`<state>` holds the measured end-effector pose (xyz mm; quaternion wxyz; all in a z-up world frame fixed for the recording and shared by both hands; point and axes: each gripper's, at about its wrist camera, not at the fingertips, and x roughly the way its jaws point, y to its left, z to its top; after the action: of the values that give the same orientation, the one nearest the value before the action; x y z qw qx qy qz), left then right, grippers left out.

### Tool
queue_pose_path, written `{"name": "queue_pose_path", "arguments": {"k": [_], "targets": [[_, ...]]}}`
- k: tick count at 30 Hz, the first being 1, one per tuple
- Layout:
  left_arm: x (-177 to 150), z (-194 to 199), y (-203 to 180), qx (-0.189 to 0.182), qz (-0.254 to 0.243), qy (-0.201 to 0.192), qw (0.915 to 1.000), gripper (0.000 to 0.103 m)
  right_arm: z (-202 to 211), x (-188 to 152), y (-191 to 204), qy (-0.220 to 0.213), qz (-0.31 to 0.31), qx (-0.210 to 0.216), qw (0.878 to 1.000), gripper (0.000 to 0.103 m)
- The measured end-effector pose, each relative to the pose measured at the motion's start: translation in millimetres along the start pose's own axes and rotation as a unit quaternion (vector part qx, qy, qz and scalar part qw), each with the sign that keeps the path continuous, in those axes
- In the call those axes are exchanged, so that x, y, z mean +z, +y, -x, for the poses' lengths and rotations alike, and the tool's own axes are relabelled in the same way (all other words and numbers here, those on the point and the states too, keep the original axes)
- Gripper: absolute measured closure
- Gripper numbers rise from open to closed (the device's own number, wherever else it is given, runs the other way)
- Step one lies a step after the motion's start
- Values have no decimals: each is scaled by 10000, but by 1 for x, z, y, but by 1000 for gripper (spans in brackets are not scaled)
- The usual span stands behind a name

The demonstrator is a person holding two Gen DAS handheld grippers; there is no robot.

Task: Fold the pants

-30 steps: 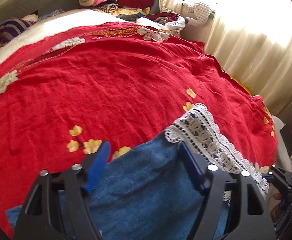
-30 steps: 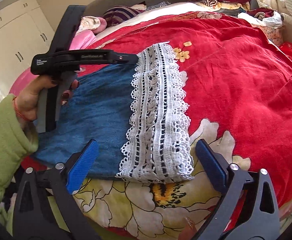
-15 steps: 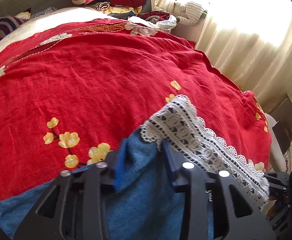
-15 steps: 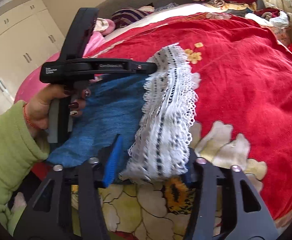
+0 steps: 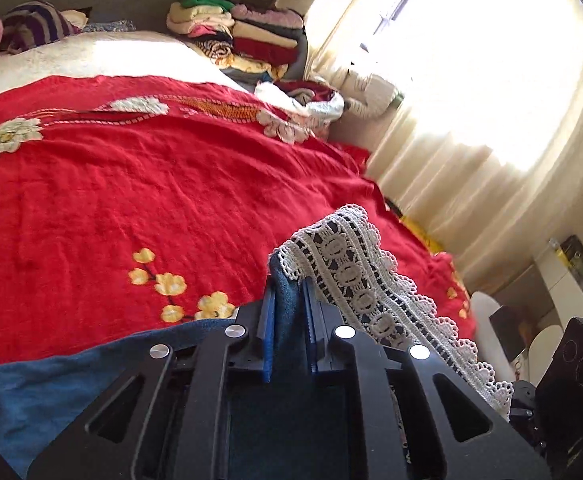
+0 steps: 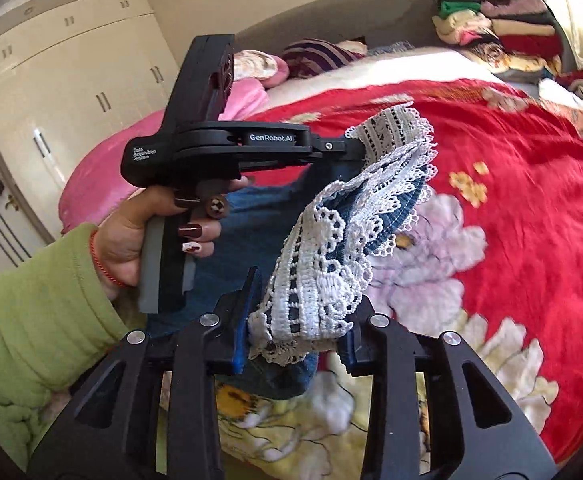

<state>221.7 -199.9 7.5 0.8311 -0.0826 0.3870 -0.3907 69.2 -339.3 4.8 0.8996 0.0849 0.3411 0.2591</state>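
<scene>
Denim pants, blue with a bunched white lace hem, are pinched by left hand-held gripper and right hand-held gripper above the red bed.

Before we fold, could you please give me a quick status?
Left gripper shut on pants. Right gripper shut on lace hem. Hem lifted off bedspread. Nothing blocking.

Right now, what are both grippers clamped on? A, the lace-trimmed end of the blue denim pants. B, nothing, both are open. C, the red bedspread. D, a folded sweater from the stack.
A: the left gripper has its jaws shut on the blue denim pants beside the white lace trim, and the right gripper has its jaws pinching the bunched lace end, lifted off the red bedspread.
</scene>
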Motion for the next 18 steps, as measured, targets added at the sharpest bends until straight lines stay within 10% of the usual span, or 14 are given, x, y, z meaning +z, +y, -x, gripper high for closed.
{"name": "queue_pose_path", "arguments": {"k": [10, 13, 18], "targets": [[-21, 55, 61, 196, 748, -357, 9964, 90, -37, 15, 68, 298, 898, 364, 9949, 76], [-34, 65, 86, 883, 1083, -237, 9899, 70, -57, 11, 85, 545, 1111, 379, 9916, 76], [-56, 121, 134, 766, 2126, -822, 9707, 57, -77, -8, 129, 799, 1916, 317, 9777, 79]]}}
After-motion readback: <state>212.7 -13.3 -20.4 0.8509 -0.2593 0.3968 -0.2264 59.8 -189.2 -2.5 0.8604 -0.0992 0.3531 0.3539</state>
